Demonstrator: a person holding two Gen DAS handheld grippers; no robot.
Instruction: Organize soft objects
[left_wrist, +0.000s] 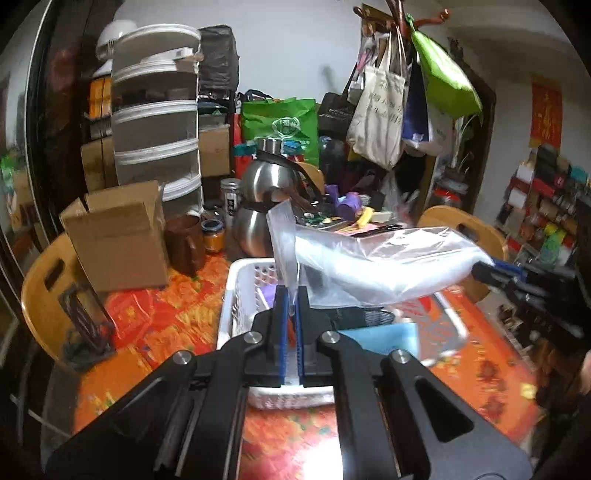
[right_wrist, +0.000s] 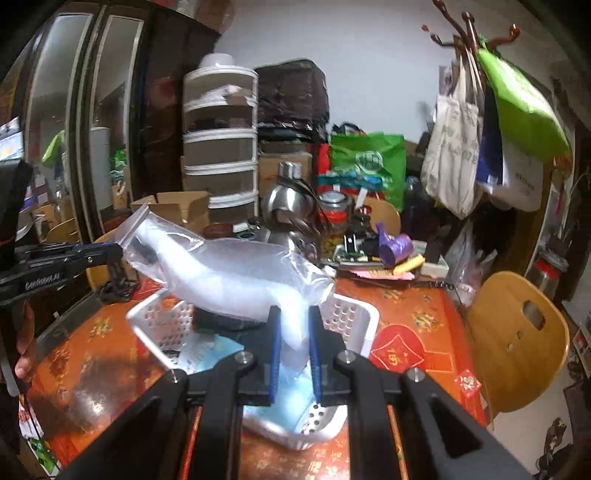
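Note:
A clear plastic zip bag (left_wrist: 373, 266) with something white inside hangs stretched between my two grippers above a white perforated basket (left_wrist: 240, 284). My left gripper (left_wrist: 291, 295) is shut on the bag's zip end. My right gripper (right_wrist: 293, 317) is shut on the bag's other end (right_wrist: 240, 277); it also shows at the right edge of the left wrist view (left_wrist: 495, 271). The basket (right_wrist: 354, 317) holds a light blue cloth (left_wrist: 384, 338) and dark items (right_wrist: 221, 321).
The table has an orange-red patterned cloth (left_wrist: 159, 317). A cardboard box (left_wrist: 114, 240), brown mug (left_wrist: 184, 247), steel kettles (left_wrist: 269, 184) and clutter stand behind the basket. Wooden chairs stand at the left (left_wrist: 40, 295) and at the right (right_wrist: 517, 343).

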